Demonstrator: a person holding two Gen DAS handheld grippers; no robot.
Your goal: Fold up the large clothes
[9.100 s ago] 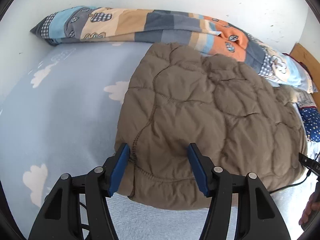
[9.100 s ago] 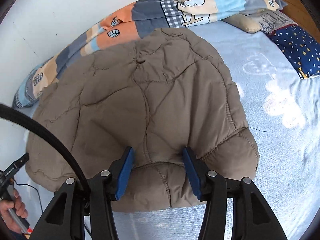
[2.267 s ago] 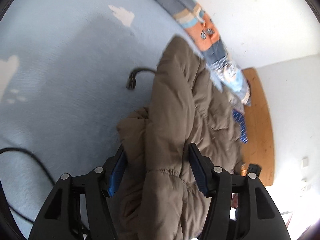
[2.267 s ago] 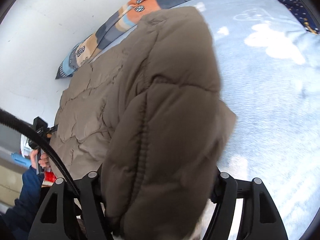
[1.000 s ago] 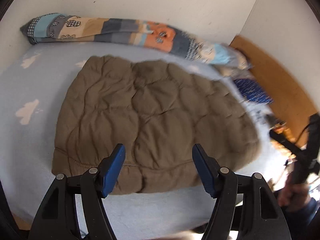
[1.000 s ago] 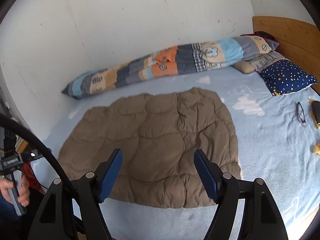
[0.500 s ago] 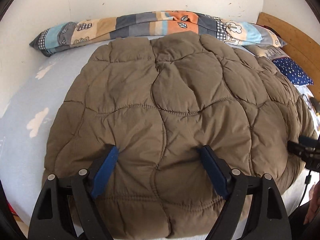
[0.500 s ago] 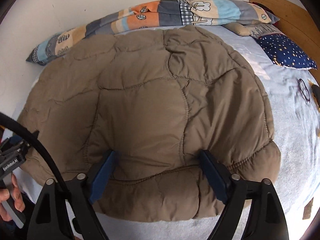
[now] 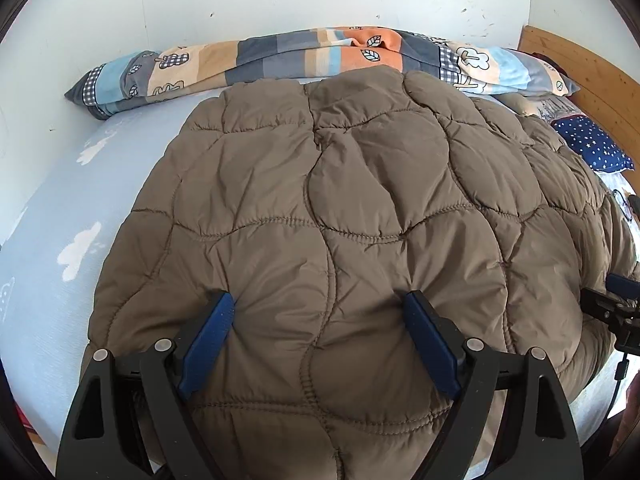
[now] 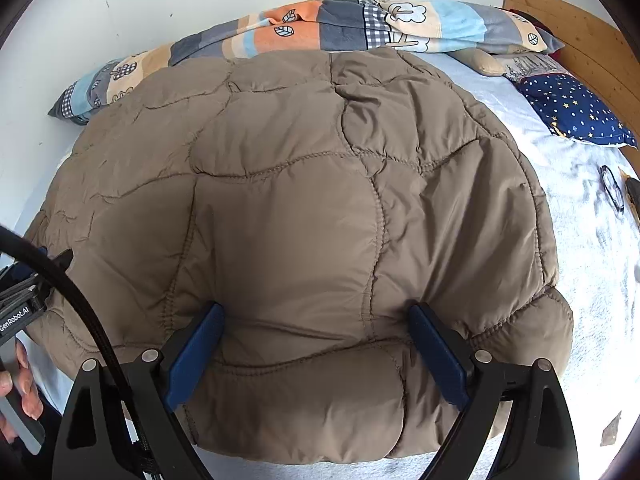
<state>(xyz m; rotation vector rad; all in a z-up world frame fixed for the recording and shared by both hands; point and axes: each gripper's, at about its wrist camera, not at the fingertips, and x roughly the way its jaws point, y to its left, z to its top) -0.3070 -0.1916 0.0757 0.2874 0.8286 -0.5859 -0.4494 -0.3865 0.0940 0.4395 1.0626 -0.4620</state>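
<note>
A brown quilted jacket [image 9: 340, 184] lies spread flat on the light blue bed sheet [image 9: 60, 208]. My left gripper [image 9: 319, 296] stands wide over its near left part, blue fingertips resting on the fabric, a puffed panel between them, not pinched. In the right wrist view the same jacket [image 10: 300, 184] fills the middle. My right gripper [image 10: 316, 307] hovers at its near hem roll, jaws opening, padding bulging between the fingers without being squeezed. The other gripper's body shows at each view's edge [image 9: 616, 308] [image 10: 20, 300].
A rolled patchwork quilt [image 9: 280, 56] lies along the white wall behind the jacket. A navy star pillow [image 10: 572, 108] and glasses [image 10: 612, 190] lie on the sheet [image 10: 580, 240] at the right, by a wooden headboard [image 10: 580, 28]. A black cable [image 10: 80, 308] and a hand [image 10: 16, 380] show lower left.
Both grippers have come down from above onto the jacket's near edge, and their jaws have spread wider. The jacket, lifted and bunched two seconds ago, now lies flat.
</note>
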